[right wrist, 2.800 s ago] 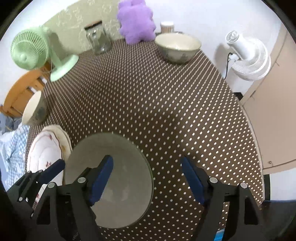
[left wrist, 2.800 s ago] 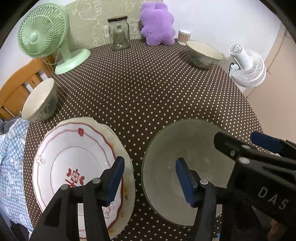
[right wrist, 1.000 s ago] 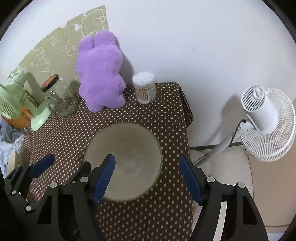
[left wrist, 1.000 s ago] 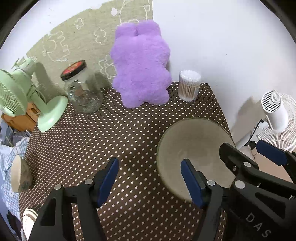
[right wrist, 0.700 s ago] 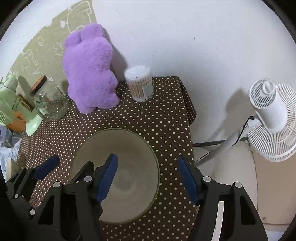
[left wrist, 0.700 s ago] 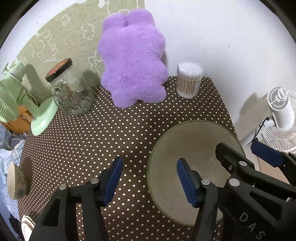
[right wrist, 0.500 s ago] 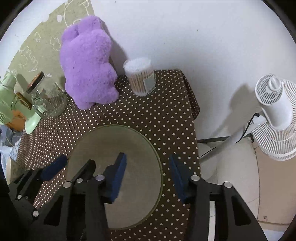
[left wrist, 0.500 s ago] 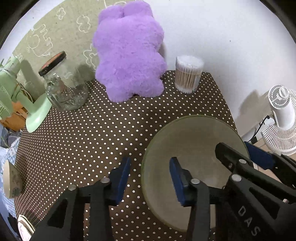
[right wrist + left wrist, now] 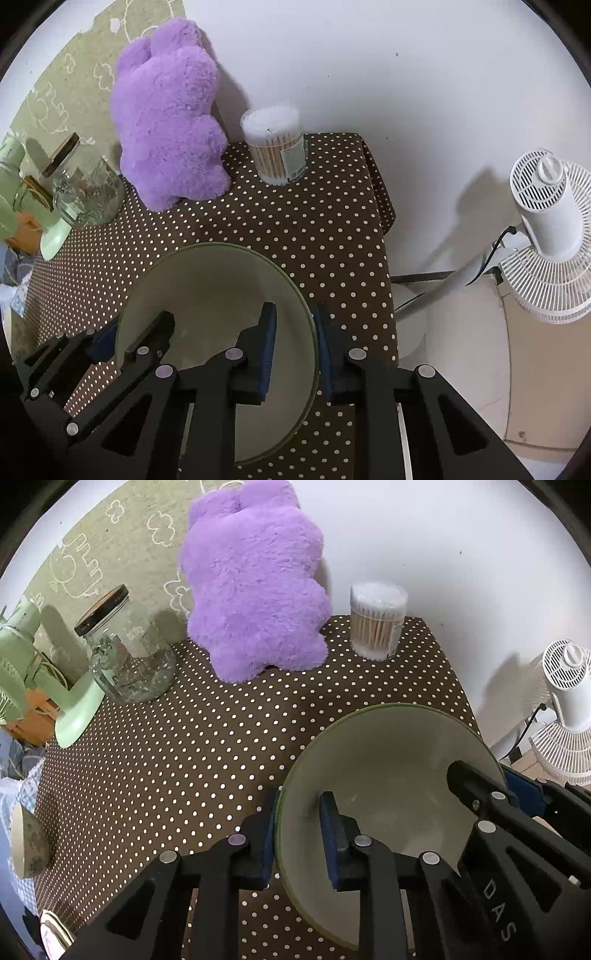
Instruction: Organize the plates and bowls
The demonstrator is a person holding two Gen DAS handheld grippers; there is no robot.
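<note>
A large cream bowl with a green rim (image 9: pixel 388 775) (image 9: pixel 214 295) stands on the dotted brown tablecloth near the table's far right corner. My left gripper (image 9: pixel 299 834) straddles its left rim, one blue pad outside the wall and one inside, jaws closing on it. My right gripper (image 9: pixel 295 347) holds the opposite right rim the same way, jaws closing too. Each gripper shows in the other's view: the right gripper (image 9: pixel 487 775) and the left gripper (image 9: pixel 133 328). A second small bowl (image 9: pixel 27 845) and a plate's edge (image 9: pixel 51 938) sit at far left.
A purple plush toy (image 9: pixel 255 590), a tub of cotton swabs (image 9: pixel 376 624), a glass jar (image 9: pixel 125 657) and a green fan (image 9: pixel 44 686) line the back of the table. The table edge (image 9: pixel 388 280) runs just right of the bowl; a white fan (image 9: pixel 550 229) stands beyond it.
Both grippers sank toward the bowl at the far corner. Their jaws went from wide apart to narrow, each pair now clamped over a side of the rim.
</note>
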